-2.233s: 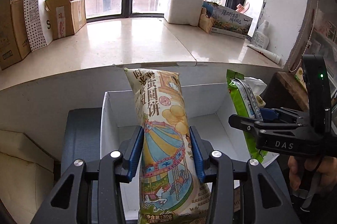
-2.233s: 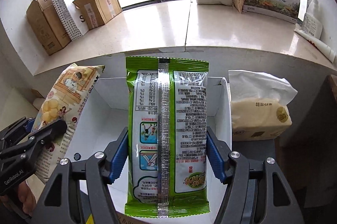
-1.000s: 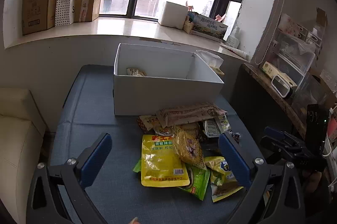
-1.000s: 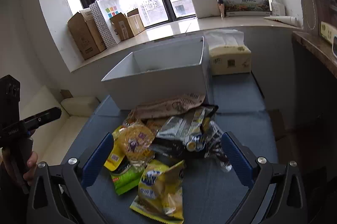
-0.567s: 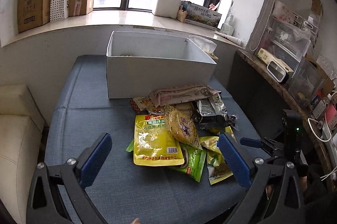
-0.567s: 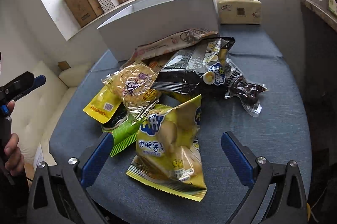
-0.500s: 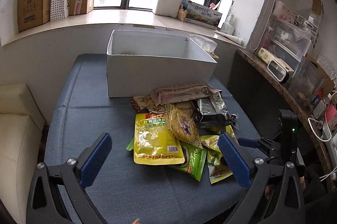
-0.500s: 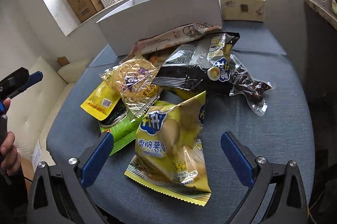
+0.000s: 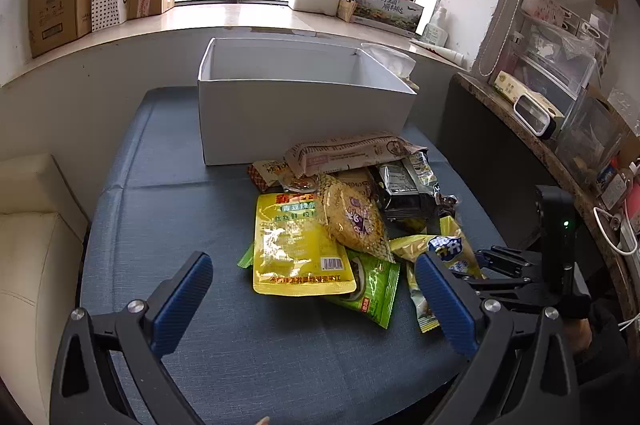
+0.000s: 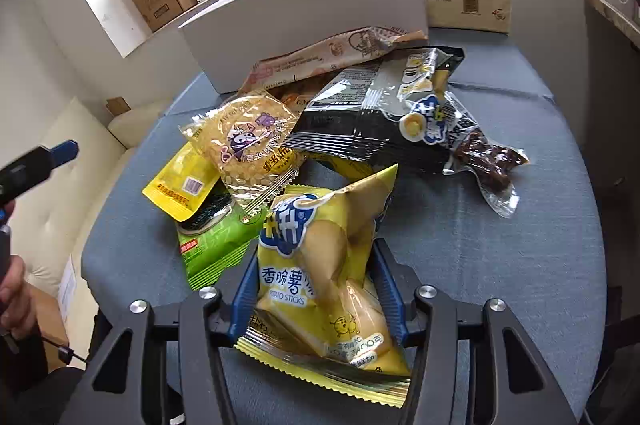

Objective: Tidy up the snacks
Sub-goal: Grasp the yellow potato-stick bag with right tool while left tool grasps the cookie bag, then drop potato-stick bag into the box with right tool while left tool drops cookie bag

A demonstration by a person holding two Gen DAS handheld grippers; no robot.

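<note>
Pinching the yellow potato-stick bag (image 10: pixel 320 277) at lower centre between its 2 closing jaws, the right gripper (image 10: pixel 316 289) is starting another pick while the left gripper (image 9: pixel 312 285) is hanging wide open and empty, the snack pile (image 9: pixel 352 217) mid-frame still awaiting the white box (image 9: pixel 296 113).

The potato sticks bag (image 10: pixel 320 277) is yellow with a blue and white logo; the flat pouch (image 9: pixel 298 245) is yellow with a green band and red characters; the seaweed pack (image 10: pixel 216 241) is green; the egg-yolk snack bag (image 10: pixel 376 117) is black and grey; the box (image 9: pixel 304 113) is white; the bench (image 9: pixel 192 225) is blue-grey fabric; the pads (image 9: pixel 180 299) of the left gripper (image 9: pixel 314 299) are blue on black.
</note>
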